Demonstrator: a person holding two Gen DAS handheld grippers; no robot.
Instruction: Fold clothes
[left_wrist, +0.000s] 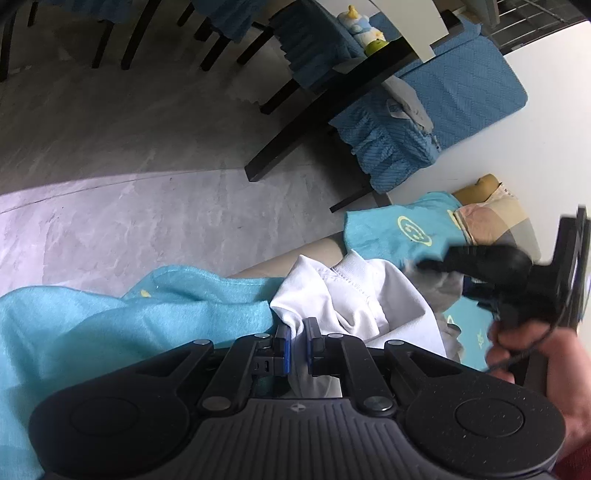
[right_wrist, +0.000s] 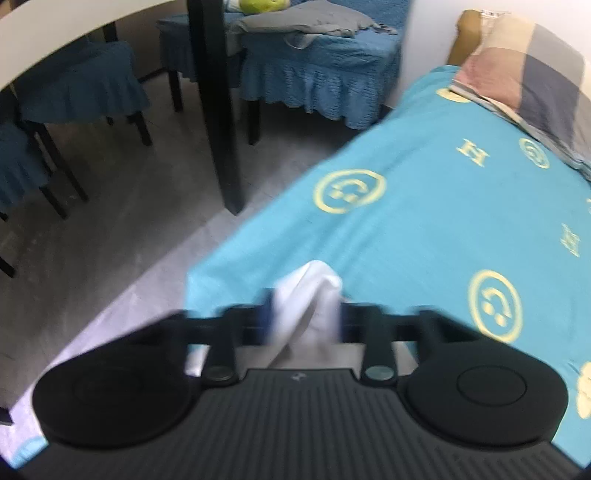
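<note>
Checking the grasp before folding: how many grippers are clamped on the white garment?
2: the left gripper pinches the white garment at its near edge; the right gripper holds another bunch, blurred.

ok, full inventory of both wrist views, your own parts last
white garment: 1, white, bunched over the sheet, pinched at two spots
sheet: 1, turquoise with yellow logos, spread under the garment
pillow: 1, check of pink, beige and grey, far end of the sheet
chairs: several, dark legs with blue covers, on the floor beyond
grey cloth: 1, grey, on a chair seat
table: 1, pale top with black legs, among the chairs
soft toys: a few, pale blue, yellow and green, on a far chair
floor: grey marbled
left gripper: black, jaws shut on garment
right gripper: black, blurred, jaws shut on garment
right hand: holds the right gripper
</note>
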